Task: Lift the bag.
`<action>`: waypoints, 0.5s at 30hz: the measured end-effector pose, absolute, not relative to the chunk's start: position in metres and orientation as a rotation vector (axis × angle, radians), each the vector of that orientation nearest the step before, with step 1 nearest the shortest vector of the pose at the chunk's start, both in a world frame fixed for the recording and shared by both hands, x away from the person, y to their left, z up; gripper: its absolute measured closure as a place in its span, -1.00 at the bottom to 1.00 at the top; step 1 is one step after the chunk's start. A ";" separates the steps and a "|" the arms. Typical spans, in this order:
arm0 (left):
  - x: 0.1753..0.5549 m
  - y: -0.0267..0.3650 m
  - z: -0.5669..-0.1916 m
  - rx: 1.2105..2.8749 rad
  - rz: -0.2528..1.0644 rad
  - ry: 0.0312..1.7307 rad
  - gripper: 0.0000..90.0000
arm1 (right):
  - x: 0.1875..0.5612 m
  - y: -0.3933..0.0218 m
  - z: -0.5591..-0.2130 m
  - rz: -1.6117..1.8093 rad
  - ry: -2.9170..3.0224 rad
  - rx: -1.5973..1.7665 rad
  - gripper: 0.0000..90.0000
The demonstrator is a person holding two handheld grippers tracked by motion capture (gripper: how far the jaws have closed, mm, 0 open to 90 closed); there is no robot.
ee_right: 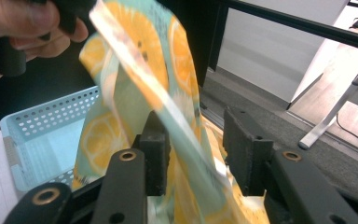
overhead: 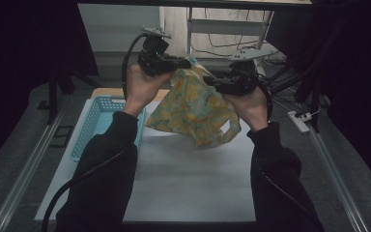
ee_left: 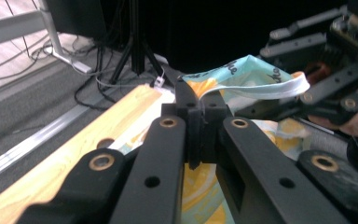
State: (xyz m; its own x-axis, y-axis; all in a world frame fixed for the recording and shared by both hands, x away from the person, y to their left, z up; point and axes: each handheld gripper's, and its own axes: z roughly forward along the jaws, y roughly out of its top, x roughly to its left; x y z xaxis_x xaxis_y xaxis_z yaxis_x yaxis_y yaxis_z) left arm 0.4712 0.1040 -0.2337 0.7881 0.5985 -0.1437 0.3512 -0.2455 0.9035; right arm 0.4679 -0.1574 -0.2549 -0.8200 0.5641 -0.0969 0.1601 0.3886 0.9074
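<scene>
A yellow-and-teal lemon-print fabric garment (overhead: 193, 106) hangs above the white table (overhead: 193, 179), its top edge running left to right between the left gripper (overhead: 174, 63), clenched on it, and the right gripper (overhead: 212, 81), jaws parted around it.

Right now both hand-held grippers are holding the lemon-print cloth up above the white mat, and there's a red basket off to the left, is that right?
Not quite: the basket is light blue, not red, as the high view shows. The rest stands: the left hand-held gripper and the right hand-held gripper hold the lemon-print cloth up above the white mat, with the basket off to the left.
</scene>
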 end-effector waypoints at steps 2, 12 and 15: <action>0.473 0.107 -0.231 1.831 0.275 0.725 1.00 | 0.467 -0.160 -0.253 1.414 2.249 0.627 0.33; 0.496 0.098 -0.265 1.928 0.272 0.814 0.77 | 0.471 -0.168 -0.261 1.398 2.252 0.690 0.11; 0.498 0.096 -0.270 1.955 0.262 0.822 0.42 | 0.472 -0.172 -0.265 1.411 2.247 0.709 0.04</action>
